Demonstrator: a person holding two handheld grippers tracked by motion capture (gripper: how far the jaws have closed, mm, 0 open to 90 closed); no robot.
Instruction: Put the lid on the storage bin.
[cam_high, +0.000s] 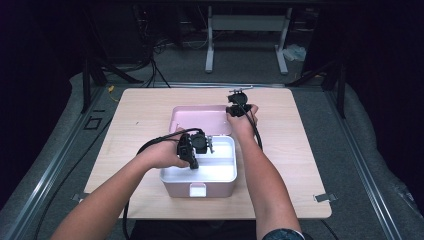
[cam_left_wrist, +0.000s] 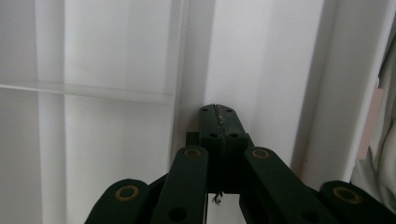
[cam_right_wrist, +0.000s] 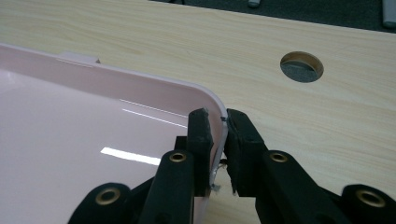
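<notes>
- Left gripper (cam_high: 192, 162) sits inside the white tub of the pink box (cam_high: 198, 189), jaws pressed together with nothing between them; in the left gripper view the closed tips (cam_left_wrist: 218, 122) point at the white inner wall.
- Around those closed tips, the white floor (cam_left_wrist: 116, 140) of the box spreads to the side, crossed by a thin raised rib (cam_left_wrist: 88, 91); a strip of pink edge (cam_left_wrist: 371, 123) shows at the far side of the jaws.
- Left hand (cam_high: 165, 155) wraps the gripper body, and its black cable (cam_high: 150, 145) loops back over the wrist toward the person.
- Beyond the left gripper, the open lid (cam_high: 197, 120) lies back flat on the table (cam_high: 140, 107), hinged to the tub's far side.
- Right gripper (cam_high: 239, 111) is at the lid's far right corner, held by the right hand (cam_high: 245, 125).
- In the right gripper view its jaws straddle the lid's rim (cam_right_wrist: 218, 119), one pad (cam_right_wrist: 200, 128) on the glossy pink inside, the other on the outside; they pinch the rim, which runs narrowly between them.
- Past the right gripper's tips, a round hole (cam_right_wrist: 301, 66) sits in the pale wooden tabletop.
</notes>
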